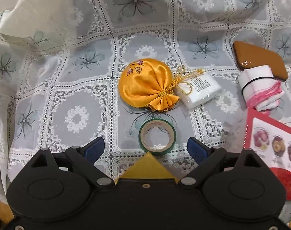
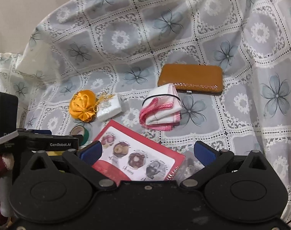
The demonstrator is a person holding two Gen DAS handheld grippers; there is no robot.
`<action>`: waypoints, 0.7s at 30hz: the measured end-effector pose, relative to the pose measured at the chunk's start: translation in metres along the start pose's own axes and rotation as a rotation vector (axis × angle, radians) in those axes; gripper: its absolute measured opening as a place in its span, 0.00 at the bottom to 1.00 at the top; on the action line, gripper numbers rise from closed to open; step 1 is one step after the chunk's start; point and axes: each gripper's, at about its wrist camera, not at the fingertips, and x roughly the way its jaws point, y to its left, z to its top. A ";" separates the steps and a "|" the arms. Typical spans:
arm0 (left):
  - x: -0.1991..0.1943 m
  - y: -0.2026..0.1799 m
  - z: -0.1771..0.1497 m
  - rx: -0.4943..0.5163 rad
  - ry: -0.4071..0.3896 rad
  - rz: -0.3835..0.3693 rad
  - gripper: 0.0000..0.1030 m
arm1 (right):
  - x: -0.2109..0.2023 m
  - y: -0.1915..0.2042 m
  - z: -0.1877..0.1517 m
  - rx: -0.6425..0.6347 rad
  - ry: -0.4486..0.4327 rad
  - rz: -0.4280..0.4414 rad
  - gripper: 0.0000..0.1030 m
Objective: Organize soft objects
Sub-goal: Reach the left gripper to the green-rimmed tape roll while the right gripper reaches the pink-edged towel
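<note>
Straight ahead of the left hand-held gripper (image 1: 145, 149), released and nearer, lies the yellow pouch (image 1: 147, 83), just beyond the tape roll (image 1: 157, 137); the right hand-held gripper (image 2: 148, 152) is also released.

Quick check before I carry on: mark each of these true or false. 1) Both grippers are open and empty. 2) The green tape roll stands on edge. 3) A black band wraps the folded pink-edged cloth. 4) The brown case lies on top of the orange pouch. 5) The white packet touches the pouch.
1) Left gripper and right gripper are open and empty: true.
2) False: the green tape roll lies flat.
3) Black band around the folded cloth: true.
4) False: the brown case lies apart from the orange pouch, beside the cloth.
5) White packet touches the pouch: true.
</note>
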 end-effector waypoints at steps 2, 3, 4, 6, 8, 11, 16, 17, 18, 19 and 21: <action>0.005 -0.003 0.003 0.006 0.007 0.005 0.87 | 0.004 -0.003 0.001 0.006 0.007 -0.004 1.00; 0.008 -0.004 0.004 0.008 0.012 0.005 0.87 | 0.005 -0.004 0.001 0.008 0.008 -0.004 1.00; 0.011 -0.005 0.005 0.010 0.018 0.005 0.87 | 0.007 -0.004 0.001 0.009 0.009 -0.006 1.00; 0.017 -0.006 0.007 0.014 0.032 0.001 0.86 | 0.008 -0.005 0.002 0.008 0.012 -0.008 1.00; 0.021 -0.005 0.009 0.016 0.047 0.003 0.83 | 0.010 -0.005 0.003 0.009 0.010 -0.009 1.00; 0.027 -0.001 0.011 0.009 0.063 -0.003 0.79 | 0.011 -0.006 0.009 0.012 0.001 -0.015 1.00; 0.034 0.012 0.015 -0.014 0.077 -0.003 0.77 | 0.017 -0.011 0.025 0.029 0.000 -0.026 1.00; 0.034 0.014 0.015 -0.017 0.075 0.003 0.75 | 0.020 -0.012 0.028 0.032 0.004 -0.022 1.00; 0.035 0.016 0.016 -0.020 0.073 0.009 0.71 | 0.022 -0.013 0.031 0.036 0.007 -0.021 1.00; 0.036 0.018 0.017 -0.024 0.073 0.009 0.71 | 0.023 -0.014 0.033 0.040 0.010 -0.023 1.00; 0.038 0.021 0.018 -0.035 0.080 0.006 0.71 | 0.027 -0.015 0.037 0.036 0.007 -0.026 1.00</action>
